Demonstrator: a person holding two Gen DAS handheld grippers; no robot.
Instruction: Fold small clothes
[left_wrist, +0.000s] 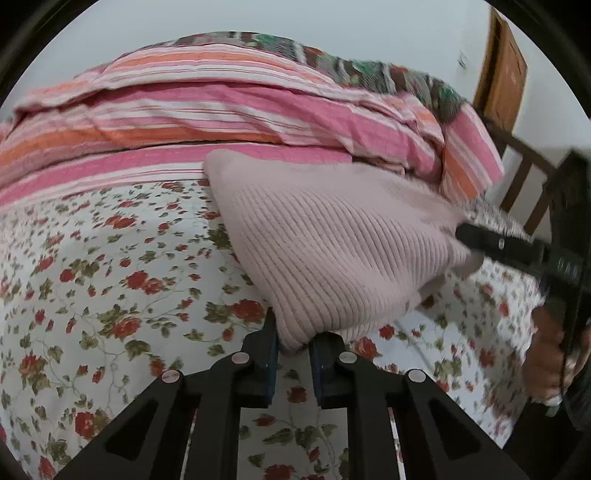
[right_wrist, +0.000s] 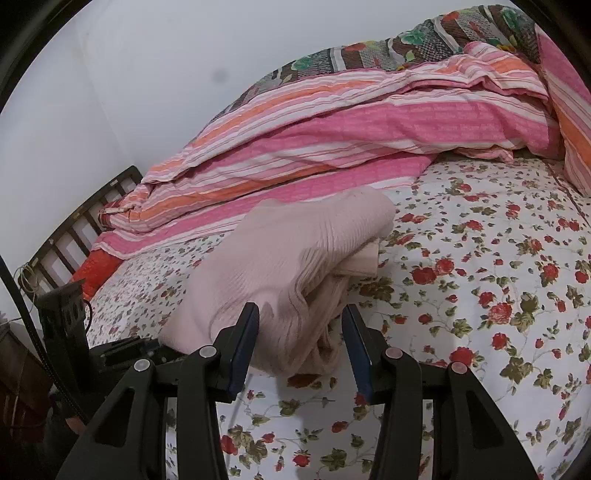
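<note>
- Both grippers work the pink knit sweater (left_wrist: 332, 251) on the floral bed sheet (left_wrist: 110, 277) — left gripper (left_wrist: 293, 345) pinches a corner, guiding the fold.
- Right gripper (right_wrist: 300, 332) gapes around the bunched end, clamping nothing — probably lining up.

The left gripper (left_wrist: 293, 345) has its fingers drawn close, pinching a corner of cloth between them, while the right gripper (right_wrist: 301, 332) sits low with its fingers spread wide around bunched fabric, not clamping.
</note>
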